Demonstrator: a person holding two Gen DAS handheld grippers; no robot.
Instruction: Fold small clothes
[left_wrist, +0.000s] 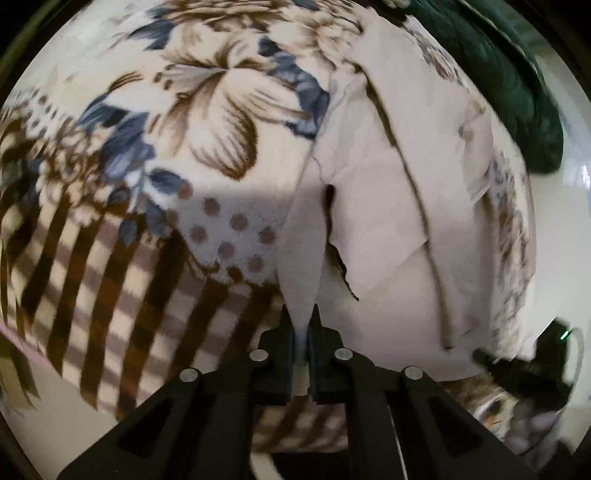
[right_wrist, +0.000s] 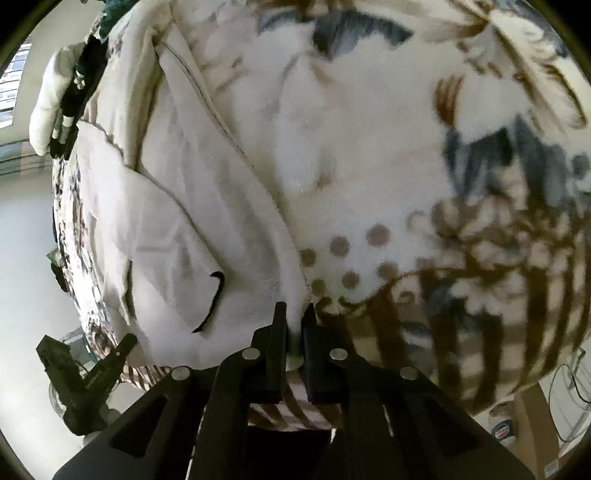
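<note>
A pale beige garment (left_wrist: 391, 206) lies on a floral blanket (left_wrist: 207, 110) that covers what looks like a bed, near one of its edges. The blanket carries large brown and blue flowers, a patch of brown dots and a band of brown stripes toward the near edge.

The left gripper (left_wrist: 303, 314) has its fingers pressed nearly together on a narrow point of the garment's cloth, which runs up from between the tips in a taut tapering fold. In the left wrist view the garment spreads away to the right of that fold, with a long seam line across it and a dark slit-like opening just beside the pinched edge.

The right gripper (right_wrist: 294, 314) likewise pinches the garment's (right_wrist: 177, 221) edge, its fingers close together with pale cloth caught between the tips. In the right wrist view the garment lies to the left of the gripper, rumpled, with a curved dark slit near the pinched part and the blanket (right_wrist: 369, 147) to the right.

Each camera catches the other gripper at the rim of its view: a blurred dark shape low on the right in the left wrist view, and a dark tool low on the left in the right wrist view. A dark green cloth (left_wrist: 509, 74) lies on the bed beyond the garment. The pale floor shows past the bed's edge.
</note>
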